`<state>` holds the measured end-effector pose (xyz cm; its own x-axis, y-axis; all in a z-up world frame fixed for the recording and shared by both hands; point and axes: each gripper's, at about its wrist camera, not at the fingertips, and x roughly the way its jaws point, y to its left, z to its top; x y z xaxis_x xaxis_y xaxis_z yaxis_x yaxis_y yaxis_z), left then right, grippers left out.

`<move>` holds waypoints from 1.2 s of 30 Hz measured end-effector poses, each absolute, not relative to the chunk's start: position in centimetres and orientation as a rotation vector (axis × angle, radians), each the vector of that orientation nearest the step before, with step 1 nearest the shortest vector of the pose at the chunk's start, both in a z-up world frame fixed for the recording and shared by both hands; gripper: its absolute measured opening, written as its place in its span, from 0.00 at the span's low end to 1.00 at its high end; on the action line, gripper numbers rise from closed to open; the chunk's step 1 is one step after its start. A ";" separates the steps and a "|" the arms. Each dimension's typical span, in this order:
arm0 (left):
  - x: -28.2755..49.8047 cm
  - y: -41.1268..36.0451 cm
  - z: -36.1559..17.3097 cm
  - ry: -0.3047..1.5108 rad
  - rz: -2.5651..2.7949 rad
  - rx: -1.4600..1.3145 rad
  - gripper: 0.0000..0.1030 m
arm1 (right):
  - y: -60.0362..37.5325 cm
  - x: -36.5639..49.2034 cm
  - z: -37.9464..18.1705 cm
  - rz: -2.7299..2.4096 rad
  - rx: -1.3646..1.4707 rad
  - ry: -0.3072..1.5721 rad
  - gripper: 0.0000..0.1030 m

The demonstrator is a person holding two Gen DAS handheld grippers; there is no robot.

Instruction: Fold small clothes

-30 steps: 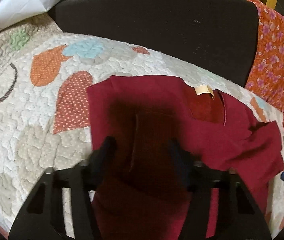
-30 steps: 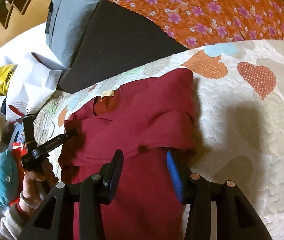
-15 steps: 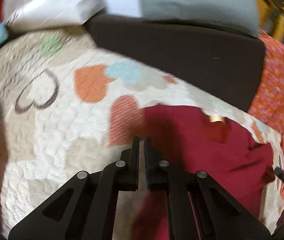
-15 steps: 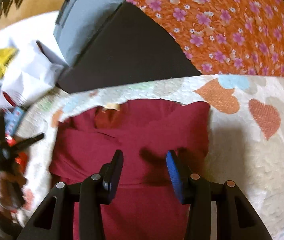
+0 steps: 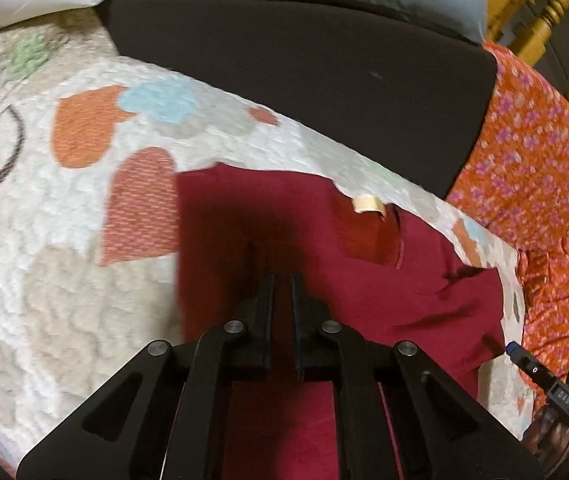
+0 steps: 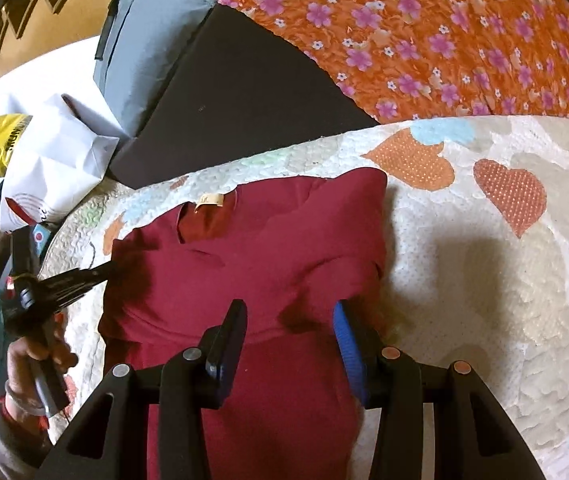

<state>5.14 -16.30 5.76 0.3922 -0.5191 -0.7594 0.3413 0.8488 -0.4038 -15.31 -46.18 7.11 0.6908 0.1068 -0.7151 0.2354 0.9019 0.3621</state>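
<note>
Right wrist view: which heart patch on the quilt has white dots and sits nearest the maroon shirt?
The orange dotted heart, just off the maroon shirt near its top right corner. The red dotted heart lies farther right on the quilt.

We see the T-shirt (image 6: pixel 268 264) lying flat on the quilt (image 6: pixel 484 280), its collar and neck label (image 6: pixel 209 199) toward the far edge. Beyond the quilt lies a flat cushion (image 6: pixel 244 92), with a pillow (image 6: pixel 144 48) behind it and a paper bag (image 6: pixel 56 160) to its left. A flowered sheet (image 6: pixel 444 32) lies to the cushion's right. The left gripper (image 6: pixel 100 272) hangs at the shirt's left edge, and the right gripper (image 6: pixel 288 320) sits above its lower middle.
</note>
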 end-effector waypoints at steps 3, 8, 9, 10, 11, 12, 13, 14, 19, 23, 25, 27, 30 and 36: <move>5.3 -18.1 4.6 1.063 -0.503 -0.074 0.11 | -46.0 -15.3 7.0 -0.061 0.458 0.814 0.42; 5.7 -17.9 2.9 1.086 -0.490 -0.109 0.11 | -46.0 -15.5 6.8 -0.057 0.465 0.814 0.42; 5.5 -18.0 3.1 1.081 -0.493 -0.087 0.11 | -46.1 -15.5 6.8 -0.059 0.465 0.812 0.42; 5.3 -18.2 3.3 1.072 -0.495 -0.069 0.11 | -46.2 -15.5 6.9 -0.065 0.465 0.807 0.42; 5.2 -18.1 3.6 1.064 -0.497 -0.068 0.06 | -46.2 -15.5 7.0 -0.072 0.463 0.803 0.42; 5.0 -18.1 3.9 1.056 -0.509 -0.078 0.03 | -46.2 -15.5 7.2 -0.078 0.456 0.798 0.42; 4.9 -17.9 4.3 1.048 -0.530 -0.097 0.03 | -46.1 -15.5 7.4 -0.078 0.447 0.795 0.42; 4.9 -17.7 4.8 1.034 -0.540 -0.111 0.01 | -45.9 -15.4 7.7 -0.072 0.435 0.792 0.42; 5.2 -14.5 8.6 0.907 -0.508 -0.175 0.01 | -45.1 -14.7 8.7 -0.062 0.394 0.777 0.42; 5.8 -12.9 7.4 0.973 -0.516 -0.231 0.01 | -45.0 -14.3 8.4 -0.069 0.408 0.788 0.42; 5.9 -13.3 6.6 1.023 -0.562 -0.278 0.01 | -44.6 -14.3 8.1 -0.052 0.410 0.795 0.42; 5.6 -14.5 6.4 1.031 -0.593 -0.263 0.01 | -44.4 -14.3 7.7 -0.051 0.403 0.810 0.42; 5.2 -16.4 6.1 1.020 -0.600 -0.175 0.16 | -44.5 -14.3 7.3 -0.041 0.425 0.821 0.42; 5.6 -18.2 3.1 1.038 -0.490 -0.064 0.43 | -44.8 -14.9 7.0 -0.032 0.455 0.820 0.42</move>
<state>5.59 -18.23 3.10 0.4103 -0.4189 -0.8100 0.3592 0.8907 -0.2787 -14.91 -44.80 7.02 0.6870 0.1460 -0.7118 0.2007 0.9034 0.3789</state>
